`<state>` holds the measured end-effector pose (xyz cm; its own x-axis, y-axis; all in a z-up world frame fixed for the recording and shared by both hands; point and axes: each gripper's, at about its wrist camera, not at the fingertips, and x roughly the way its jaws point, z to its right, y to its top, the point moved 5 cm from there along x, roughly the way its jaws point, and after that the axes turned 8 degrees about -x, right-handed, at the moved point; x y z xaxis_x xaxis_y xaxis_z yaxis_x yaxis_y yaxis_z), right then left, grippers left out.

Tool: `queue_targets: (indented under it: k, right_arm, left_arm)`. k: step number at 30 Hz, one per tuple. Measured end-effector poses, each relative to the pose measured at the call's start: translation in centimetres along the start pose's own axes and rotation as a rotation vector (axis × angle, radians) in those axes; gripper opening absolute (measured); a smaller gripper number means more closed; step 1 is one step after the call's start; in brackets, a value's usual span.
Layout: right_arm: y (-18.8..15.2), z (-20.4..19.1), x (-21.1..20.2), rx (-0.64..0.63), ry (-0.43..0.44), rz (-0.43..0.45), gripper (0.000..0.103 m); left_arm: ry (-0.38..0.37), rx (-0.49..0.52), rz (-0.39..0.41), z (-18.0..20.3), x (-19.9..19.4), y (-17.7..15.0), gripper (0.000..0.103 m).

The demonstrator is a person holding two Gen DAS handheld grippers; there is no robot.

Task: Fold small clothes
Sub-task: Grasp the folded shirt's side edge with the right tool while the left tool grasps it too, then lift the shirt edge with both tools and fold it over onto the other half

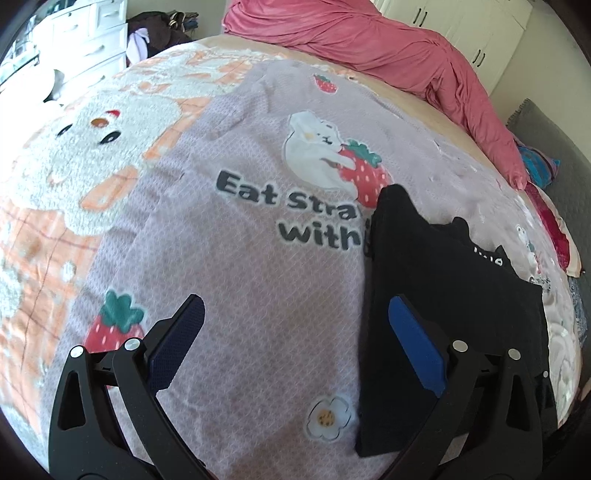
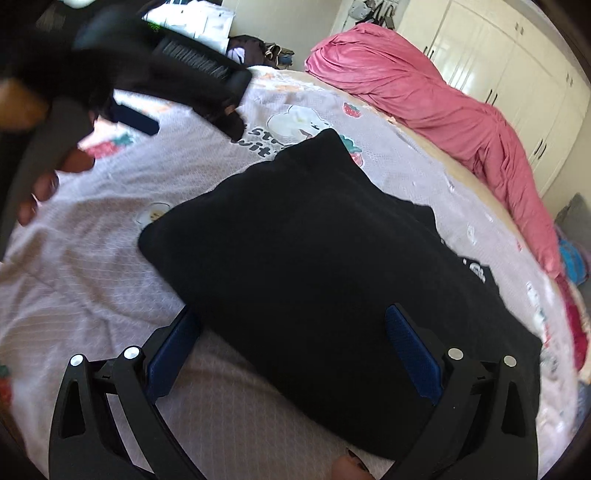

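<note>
Black garment point(image 2: 314, 266) lies folded on the bed's lilac blanket point(image 1: 240, 280); right tool point(image 2: 291, 350) gapes wide over its near edge, left tool point(image 1: 295, 336) wide beside it. A shallow pinch could undo the fold.

Bright, even daylight in both views, soft shadows only. Strong fisheye bend: the bed point(image 1: 258, 258) bulges like a dome, dark vignette in all corners. Left wrist view is sharp at centre, print text readable; white drawers point(image 1: 92, 33) upper left are washed out. Right wrist view is softer overall; upper left is motion-blurred where the left gripper point(image 2: 155, 92) and a hand point(image 2: 44, 184) smear. Black garment point(image 2: 314, 258) is underexposed, folds barely visible. White wardrobe doors point(image 2: 517, 74) upper right glare slightly.
</note>
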<state>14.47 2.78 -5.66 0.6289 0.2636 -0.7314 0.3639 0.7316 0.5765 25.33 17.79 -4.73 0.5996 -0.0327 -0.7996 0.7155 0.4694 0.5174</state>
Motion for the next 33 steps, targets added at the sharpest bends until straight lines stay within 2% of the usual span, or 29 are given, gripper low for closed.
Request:
queue_targets:
  k: [3,7,8,10,11,12,13,16,19,22,23,24,27,30,33]
  right_arm:
    - [0.6,-0.3,0.9,-0.032,-0.041,-0.004,0.098]
    - [1.2,0.7,1.0,-0.023,-0.104,0.034,0.094]
    - [1.3,1.3,0.5,-0.005,-0.107,0.066,0.088]
    - [1.3,2.3,-0.4,0.039,-0.056,0.116,0.052]
    - [1.1,2.5,-0.8,0.054,-0.032,0.130,0.044]
    - [1.1,2.8,-1.2,0.066,-0.011,0.143,0.027]
    - [0.9,3.0,-1.7,0.076,0.013,0.165,0.017]
    - [0.3,3.9,-3.0,0.101,0.028,0.202,0.010]
    - [-0.4,5.1,-3.9,0.153,0.055,0.224,0.009]
    - [-1.2,6.4,-5.3,0.193,0.054,0.259,0.009]
    - [-1.6,7.0,-5.9,0.209,0.049,0.274,0.008]
    - [-1.8,7.6,-6.2,0.223,0.049,0.281,0.008]
    - [-3.1,8.8,-7.1,0.274,0.061,0.299,0.008]
    - [-4.5,10.0,-7.6,0.315,0.056,0.314,0.007]
    - [-5.4,10.6,-8.1,0.350,0.048,0.327,0.007]
  left_arm:
    - [0.008,0.028,0.008,0.9,0.4,0.5,0.094]
    - [-0.031,0.012,-0.041,2.3,1.9,0.4,0.094]
    - [-0.046,0.007,-0.051,2.7,2.1,0.4,0.094]
    - [-0.078,0.004,-0.068,3.9,2.5,0.4,0.094]
    - [-0.092,0.003,-0.075,4.4,2.6,0.3,0.094]
    - [-0.109,0.001,-0.083,4.9,2.8,0.3,0.094]
    - [-0.134,-0.002,-0.096,5.5,3.0,0.2,0.094]
    - [-0.180,-0.011,-0.129,7.0,3.6,-0.1,0.094]
    - [-0.254,-0.027,-0.151,8.8,3.9,-0.6,0.094]
    - [-0.307,-0.030,-0.128,10.4,3.5,-0.6,0.092]
    - [-0.333,-0.030,-0.123,11.3,3.2,-0.7,0.080]
    - [-0.354,-0.029,-0.120,11.9,3.0,-0.8,0.062]
    - [-0.393,-0.015,-0.115,13.6,2.5,-1.2,0.044]
    - [-0.402,0.038,-0.083,15.5,1.4,-1.6,0.029]
    - [-0.412,0.081,-0.067,16.9,0.5,-2.1,0.026]
